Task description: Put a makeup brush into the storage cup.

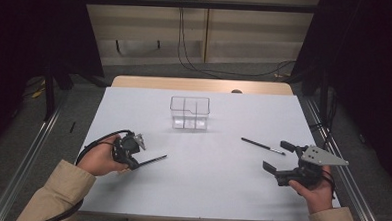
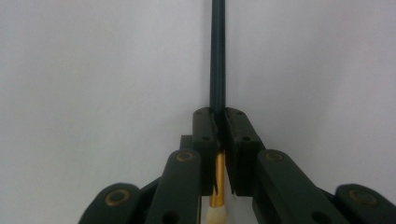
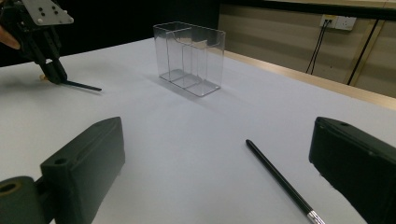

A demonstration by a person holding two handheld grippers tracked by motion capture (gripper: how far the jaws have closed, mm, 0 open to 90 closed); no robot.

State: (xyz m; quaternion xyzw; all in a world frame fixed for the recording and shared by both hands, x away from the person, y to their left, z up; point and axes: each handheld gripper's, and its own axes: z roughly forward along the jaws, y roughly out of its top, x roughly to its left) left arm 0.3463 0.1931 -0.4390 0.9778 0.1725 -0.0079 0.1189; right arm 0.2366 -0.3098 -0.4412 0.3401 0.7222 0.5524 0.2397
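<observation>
Second brush (image 3: 280, 179) between right gripper's (image 1: 281, 157) jaws; clear organizer (image 1: 190, 112) beyond.

**Open desk around one clear box**

The clear plastic box with inner dividers (image 1: 190, 112) is the one upright obstacle on the white desk (image 1: 206, 176), standing toward the far edge at the middle. Bare surface lies on both sides of the box and across the whole stretch nearer than it. Nearer than the box and to its right, a thin black brush (image 1: 262, 146) lies flat, well apart from it. Nearer and to the box's left, the left claw (image 1: 131, 164) sits low on the desk, shut on another thin black brush (image 1: 150, 161) whose handle points toward the middle.
</observation>
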